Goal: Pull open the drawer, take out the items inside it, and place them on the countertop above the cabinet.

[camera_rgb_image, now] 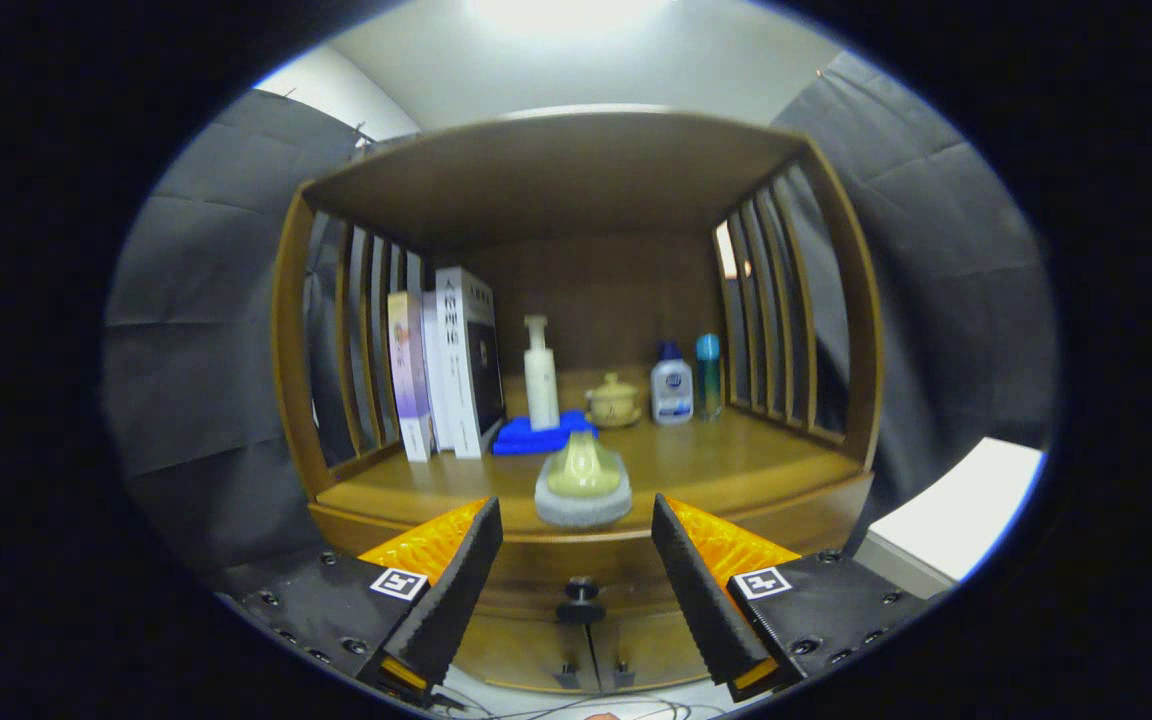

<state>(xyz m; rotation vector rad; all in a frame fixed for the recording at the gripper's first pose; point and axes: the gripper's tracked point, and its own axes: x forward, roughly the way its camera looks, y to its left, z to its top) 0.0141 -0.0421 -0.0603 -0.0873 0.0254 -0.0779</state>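
A: Gripper view. What are the fingers at?

B: The gripper (576,545) is spread wide, fingers (456,590) released, nothing between them but air. They point at the front of a wooden cabinet (841,300).

A: Drawer?

B: The drawer (576,570) sits shut under the bench (736,470), its dark round knob (581,600) between the two fingers and lower down, not touched. Below it are two small door handles (593,675), close together.

A: Task items?

B: Cannot see inside the drawer, so cannot tell what it holds. On the bench, near the front edge and just ahead of the fingers, rests a pale yellow-green piece on a grey round pad (583,485). It lies between the fingertips in line, but beyond them, apart.

A: Further back?

B: A blue cloth (526,437) lies behind the pad. A white pump bottle (540,375) stands upright on or just behind that cloth. Left of it, several books (441,365) stand upright against the slatted side. Right of the pump bottle: a small yellowish lidded cup (613,400), then a white bottle with a blue cap (671,385), then a slim teal bottle (707,375), all near the back wall.

A: Surroundings?

B: Slatted sides left and right, a wooden top overhead. A white block (956,515) stands right of the cabinet, well apart.
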